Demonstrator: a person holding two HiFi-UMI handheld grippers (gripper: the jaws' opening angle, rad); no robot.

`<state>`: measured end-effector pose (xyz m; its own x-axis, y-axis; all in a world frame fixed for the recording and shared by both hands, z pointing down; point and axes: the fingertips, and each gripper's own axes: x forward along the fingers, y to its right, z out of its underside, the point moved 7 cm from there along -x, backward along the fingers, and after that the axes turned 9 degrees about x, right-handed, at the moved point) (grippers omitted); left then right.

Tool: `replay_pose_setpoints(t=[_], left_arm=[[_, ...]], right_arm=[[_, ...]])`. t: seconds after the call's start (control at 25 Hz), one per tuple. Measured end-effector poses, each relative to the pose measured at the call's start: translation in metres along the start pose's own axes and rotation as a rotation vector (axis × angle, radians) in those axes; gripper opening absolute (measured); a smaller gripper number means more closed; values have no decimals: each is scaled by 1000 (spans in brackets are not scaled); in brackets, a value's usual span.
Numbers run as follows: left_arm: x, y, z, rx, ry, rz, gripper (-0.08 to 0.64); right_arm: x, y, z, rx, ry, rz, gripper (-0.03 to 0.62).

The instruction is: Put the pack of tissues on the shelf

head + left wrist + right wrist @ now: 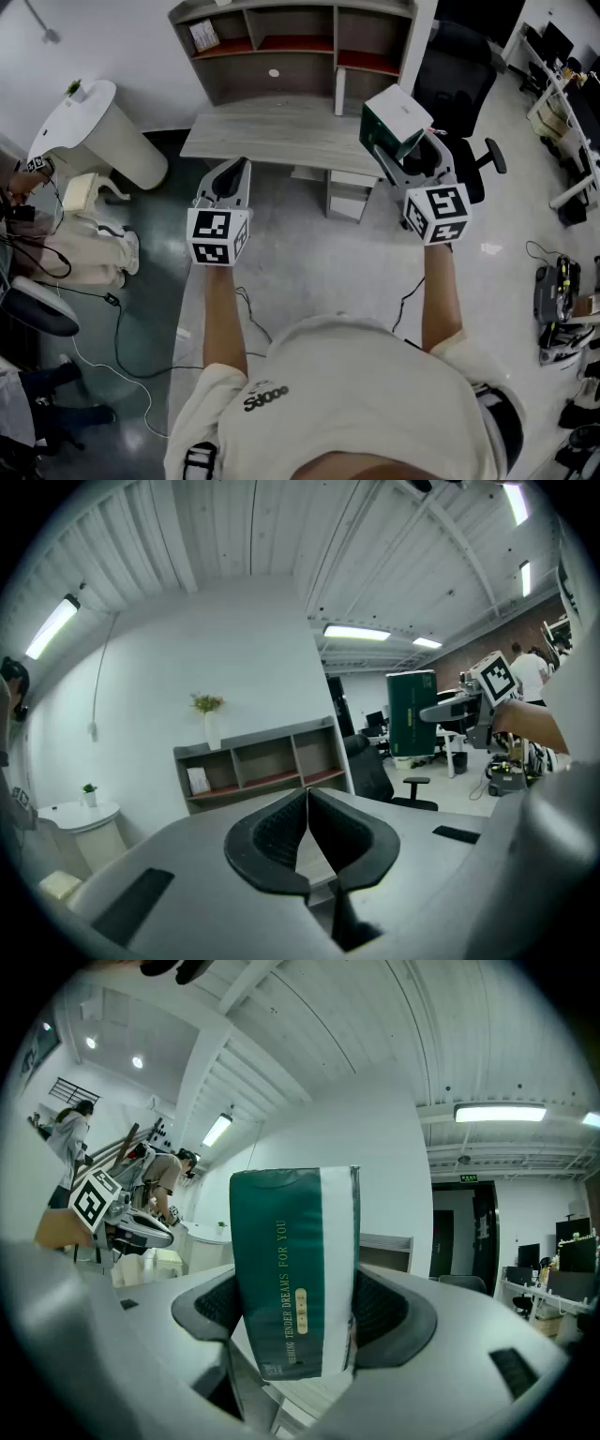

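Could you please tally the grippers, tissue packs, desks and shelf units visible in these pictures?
grippers: 2, the left gripper and the right gripper
pack of tissues: 1
desk: 1
shelf unit: 1
total: 5

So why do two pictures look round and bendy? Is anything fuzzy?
Left gripper view: a wide lens bends the ceiling lines and blacks out the corners; the shelf looks sharp. Right gripper view: same round bend; the tissue pack is sharp enough to read, and a ceiling lamp glares white. Head view: barely bent, evenly lit.
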<state>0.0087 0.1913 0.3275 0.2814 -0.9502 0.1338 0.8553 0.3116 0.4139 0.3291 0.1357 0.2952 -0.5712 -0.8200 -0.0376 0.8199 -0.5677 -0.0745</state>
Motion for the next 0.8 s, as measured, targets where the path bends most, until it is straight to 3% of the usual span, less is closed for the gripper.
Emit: replay_pose_setpoints(t=[0.6, 0.8], left_arm=[[28, 15, 9, -31, -10, 32, 21], [27, 42, -4, -26, -12, 38, 21]], right_arm=[[13, 18, 23, 42, 6, -15, 341], [-13, 39, 27, 41, -13, -10, 341]])
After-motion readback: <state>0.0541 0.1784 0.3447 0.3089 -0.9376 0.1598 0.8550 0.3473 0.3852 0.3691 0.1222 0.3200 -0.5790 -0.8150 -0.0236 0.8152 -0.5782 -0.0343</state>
